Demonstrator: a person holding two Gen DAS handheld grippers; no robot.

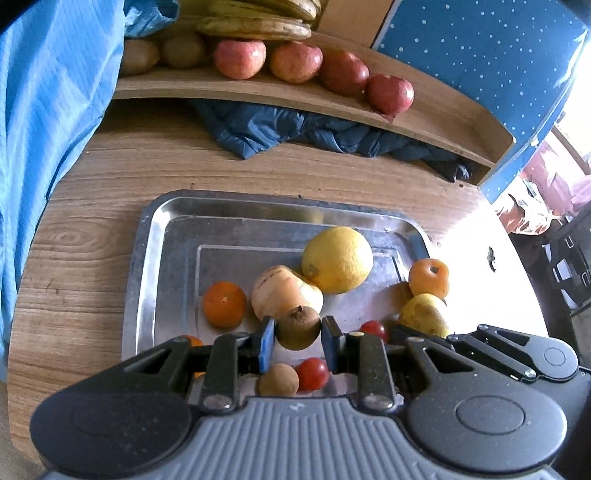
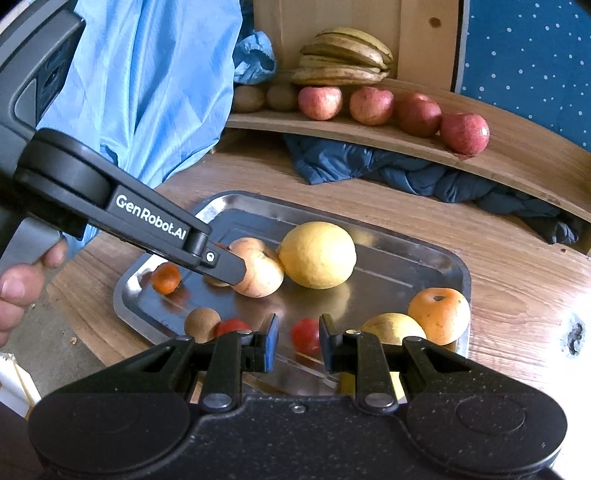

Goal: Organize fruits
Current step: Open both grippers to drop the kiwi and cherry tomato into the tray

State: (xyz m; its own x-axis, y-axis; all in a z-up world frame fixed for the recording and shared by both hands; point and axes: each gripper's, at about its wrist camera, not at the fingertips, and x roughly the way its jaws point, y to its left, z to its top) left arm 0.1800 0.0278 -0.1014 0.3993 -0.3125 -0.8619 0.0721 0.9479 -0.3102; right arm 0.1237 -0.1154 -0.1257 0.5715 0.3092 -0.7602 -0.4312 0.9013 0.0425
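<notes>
A kiwi (image 1: 298, 328) is held between the blue pads of the left gripper (image 1: 298, 338), just above the tray (image 1: 147, 258). The right gripper (image 2: 295, 341) is clenched with nothing in it, over the near edge of the tray; a small red tomato (image 2: 306, 336) is seen behind it.

Many fruits are left on the tray: a big lemon (image 1: 337, 259) in the middle, a pale apple (image 1: 282, 293) touching it, a small orange (image 1: 224, 304) toward the left edge, another orange (image 1: 429, 277) and a yellow pear (image 1: 424, 314) at the right edge, and a brown round fruit (image 1: 279, 380) by the near edge.

On the wooden shelf (image 1: 258, 94) behind the surface (image 1: 92, 221), four red apples (image 1: 295, 61) are lined up, with two kiwis (image 1: 183, 50) and bananas (image 1: 258, 22) at the left end. So the sorting looks well begun, but much is still left. The held kiwi probably belongs beside the other kiwis.
</notes>
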